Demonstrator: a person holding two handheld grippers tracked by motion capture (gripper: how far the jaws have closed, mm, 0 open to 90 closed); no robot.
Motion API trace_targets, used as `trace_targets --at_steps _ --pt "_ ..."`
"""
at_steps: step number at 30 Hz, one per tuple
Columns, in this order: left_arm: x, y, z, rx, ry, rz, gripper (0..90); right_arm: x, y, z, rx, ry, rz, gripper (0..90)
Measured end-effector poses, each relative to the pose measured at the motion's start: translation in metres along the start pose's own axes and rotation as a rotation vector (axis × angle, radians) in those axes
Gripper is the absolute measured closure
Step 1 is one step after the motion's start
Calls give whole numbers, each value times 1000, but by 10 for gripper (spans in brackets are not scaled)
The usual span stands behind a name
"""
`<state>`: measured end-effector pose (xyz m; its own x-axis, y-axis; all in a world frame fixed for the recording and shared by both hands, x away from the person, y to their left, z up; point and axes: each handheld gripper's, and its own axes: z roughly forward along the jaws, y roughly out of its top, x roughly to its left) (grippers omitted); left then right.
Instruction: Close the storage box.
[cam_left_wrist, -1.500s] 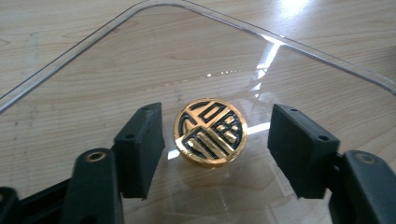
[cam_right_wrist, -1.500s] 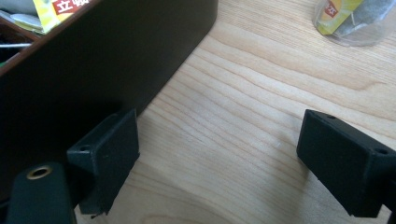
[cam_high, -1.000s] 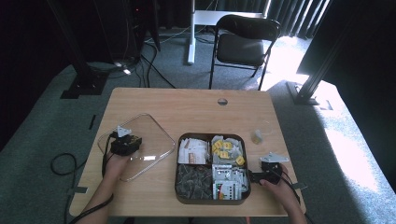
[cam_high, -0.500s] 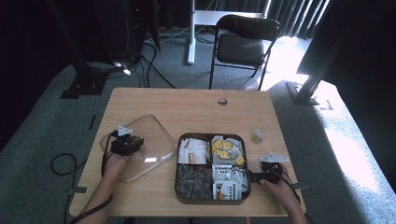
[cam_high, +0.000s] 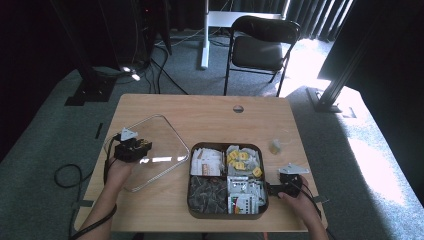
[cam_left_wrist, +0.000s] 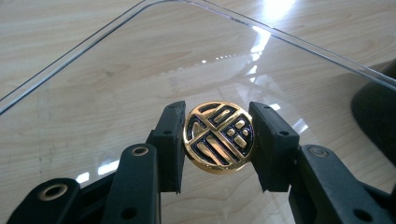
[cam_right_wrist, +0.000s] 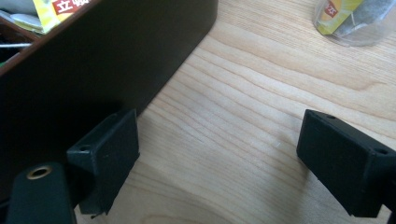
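A clear lid (cam_high: 155, 142) with rounded corners lies left of the dark four-compartment box (cam_high: 225, 216). My left gripper (cam_high: 134, 148) is shut on the lid's round gold-and-black knob (cam_left_wrist: 218, 137), one pad on each side, and the clear lid (cam_left_wrist: 116, 79) spreads out beyond the left gripper (cam_left_wrist: 217, 123). My right gripper (cam_high: 272, 190) stands open at the box's right side. In the right gripper view the right gripper (cam_right_wrist: 219, 140) has bare wood between its jaws, and its left jaw is beside the box's dark wall (cam_right_wrist: 102, 60).
The box holds sachets: white, yellow and dark ones. A small clear packet with a yellow tea bag (cam_high: 274, 146) (cam_right_wrist: 345, 18) lies on the wooden table (cam_high: 200, 112) right of the box. A black chair (cam_high: 260, 47) stands beyond the table's far edge.
My left gripper has risen a little with the lid's knob in its grip, and the lid has come up with it. The right gripper has stayed put.
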<state>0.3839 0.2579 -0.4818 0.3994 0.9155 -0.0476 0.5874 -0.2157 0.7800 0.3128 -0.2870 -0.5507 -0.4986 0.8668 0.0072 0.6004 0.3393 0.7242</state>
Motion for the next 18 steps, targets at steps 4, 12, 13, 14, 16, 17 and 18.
trace_targets --at_steps 4,12,13,14,16,17,18 --pt "-3 7 -6 -12 -15 8 590 0 0 0 0 0 0 124" --pt "-15 16 -12 -16 -49 53 590 0 0 0 0 0 0 124" --pt "-17 17 -12 -19 -57 57 590 0 0 0 0 0 0 124" --pt "-19 18 -13 -19 -63 60 590 0 0 0 0 0 0 124" --pt "-23 20 -14 -23 -77 69 590 0 0 0 0 0 0 124" --pt "-24 21 -14 -24 -83 71 590 0 0 0 0 0 0 124" --pt "-26 22 -14 -23 -92 72 590 0 0 0 0 0 0 124"
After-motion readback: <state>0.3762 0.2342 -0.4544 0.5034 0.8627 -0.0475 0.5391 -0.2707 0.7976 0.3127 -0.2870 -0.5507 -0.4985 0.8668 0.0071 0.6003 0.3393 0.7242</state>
